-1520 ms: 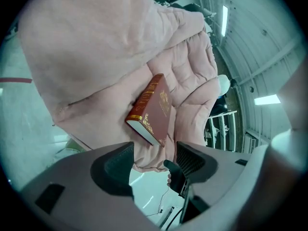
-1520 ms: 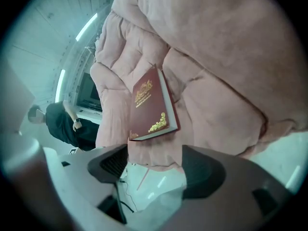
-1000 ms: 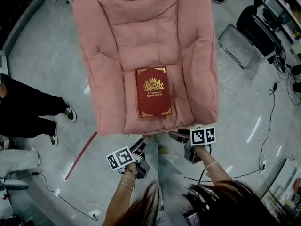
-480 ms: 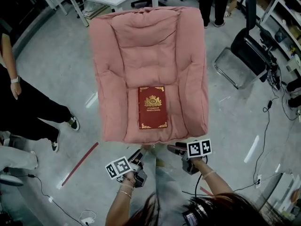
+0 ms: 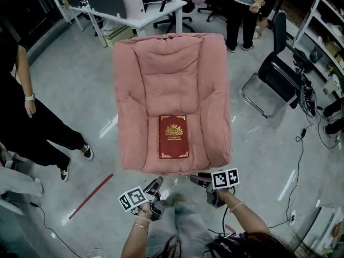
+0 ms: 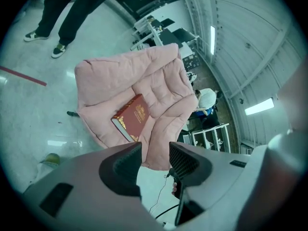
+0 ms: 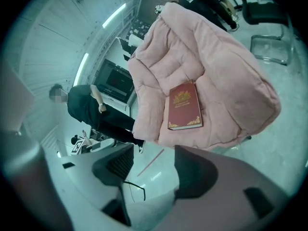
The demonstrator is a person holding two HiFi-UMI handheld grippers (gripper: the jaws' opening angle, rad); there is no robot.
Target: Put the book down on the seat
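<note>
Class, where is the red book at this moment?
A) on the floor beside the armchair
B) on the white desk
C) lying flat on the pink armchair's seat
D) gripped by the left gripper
C: the red book lies flat, cover up, on the seat of the pink armchair.

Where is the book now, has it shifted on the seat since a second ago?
No. The red book lies flat in the same spot on the pink chair, centred on the seat cushion near its front edge. Only the head view has pulled back.

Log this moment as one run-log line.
book: flat on pink armchair seat | left gripper: empty, jaws closing | right gripper: empty, jaws closing
</note>
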